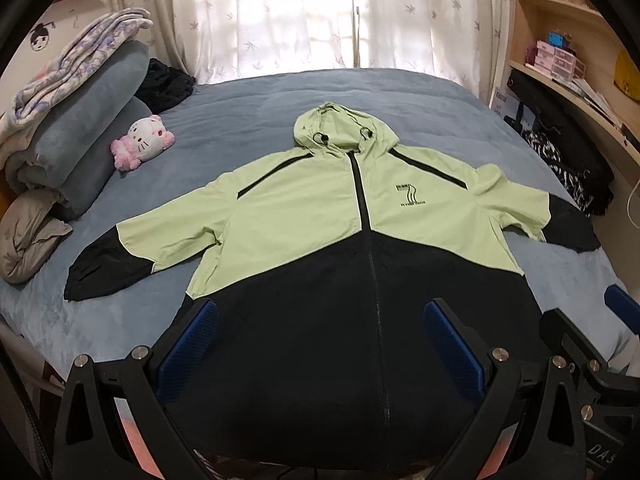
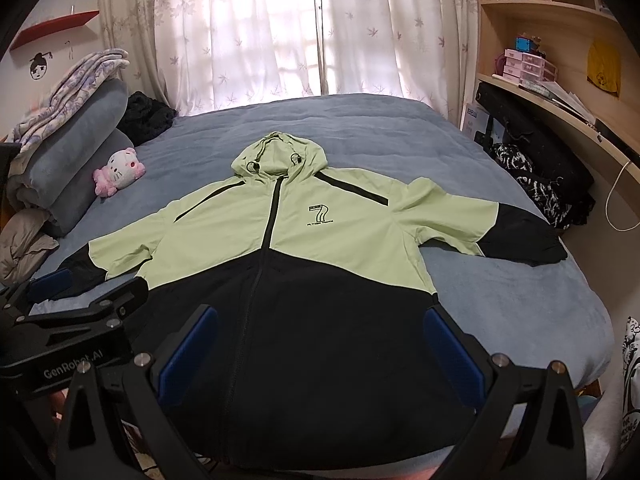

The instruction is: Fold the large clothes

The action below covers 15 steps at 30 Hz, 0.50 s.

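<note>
A hooded jacket (image 1: 304, 216), light green on top and black below, lies spread flat and face up on the blue bed (image 1: 248, 120), zipper shut, both sleeves stretched sideways. My left gripper (image 1: 320, 320) hovers open above the black hem, nothing between its blue pads. In the right wrist view the same jacket (image 2: 320, 240) lies ahead, and my right gripper (image 2: 320, 326) is open over the hem's right half. The left gripper's body (image 2: 80, 312) shows at the left edge of that view.
Folded blankets and pillows (image 1: 80, 128) are stacked at the bed's left, with a pink and white plush cat (image 1: 142, 142) beside them. A dark bag and patterned clothes (image 1: 560, 152) sit along the right side under a wooden shelf desk (image 2: 560, 92). Curtains hang behind.
</note>
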### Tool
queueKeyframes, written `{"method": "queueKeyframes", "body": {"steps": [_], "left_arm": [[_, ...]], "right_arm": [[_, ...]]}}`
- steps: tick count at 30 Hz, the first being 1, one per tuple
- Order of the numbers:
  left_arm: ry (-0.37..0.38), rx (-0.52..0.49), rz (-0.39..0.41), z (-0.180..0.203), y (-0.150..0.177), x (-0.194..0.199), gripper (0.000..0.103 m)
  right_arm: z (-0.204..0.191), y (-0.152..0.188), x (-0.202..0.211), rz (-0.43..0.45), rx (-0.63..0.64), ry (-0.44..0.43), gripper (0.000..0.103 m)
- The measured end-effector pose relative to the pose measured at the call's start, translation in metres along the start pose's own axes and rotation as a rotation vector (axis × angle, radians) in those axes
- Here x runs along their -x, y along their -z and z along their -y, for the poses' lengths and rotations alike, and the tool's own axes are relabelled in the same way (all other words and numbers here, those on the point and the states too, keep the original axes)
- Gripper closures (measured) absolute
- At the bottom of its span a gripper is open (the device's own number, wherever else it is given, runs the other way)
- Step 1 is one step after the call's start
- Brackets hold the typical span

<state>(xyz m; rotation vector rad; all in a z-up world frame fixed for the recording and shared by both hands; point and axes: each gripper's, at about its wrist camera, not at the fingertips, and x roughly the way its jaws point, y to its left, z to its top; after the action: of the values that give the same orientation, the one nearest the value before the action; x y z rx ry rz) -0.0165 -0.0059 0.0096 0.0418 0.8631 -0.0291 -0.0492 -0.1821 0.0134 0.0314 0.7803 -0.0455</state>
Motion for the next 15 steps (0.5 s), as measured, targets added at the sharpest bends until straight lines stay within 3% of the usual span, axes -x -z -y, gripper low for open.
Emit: {"method": "queueKeyframes", "body": {"steps": [12, 15], "left_arm": [[0.025, -0.015, -0.069, 0.006, -0.006, -0.013, 0.002], [0.025, -0.018, -0.082, 0.009, -0.016, -0.019, 0.007]], "right_arm": [[0.007, -0.002, -0.001, 0.013, -0.014, -0.005, 0.000], [0.016, -0.008, -0.002, 0.023, -0.023, -0.002, 0.002]]}}
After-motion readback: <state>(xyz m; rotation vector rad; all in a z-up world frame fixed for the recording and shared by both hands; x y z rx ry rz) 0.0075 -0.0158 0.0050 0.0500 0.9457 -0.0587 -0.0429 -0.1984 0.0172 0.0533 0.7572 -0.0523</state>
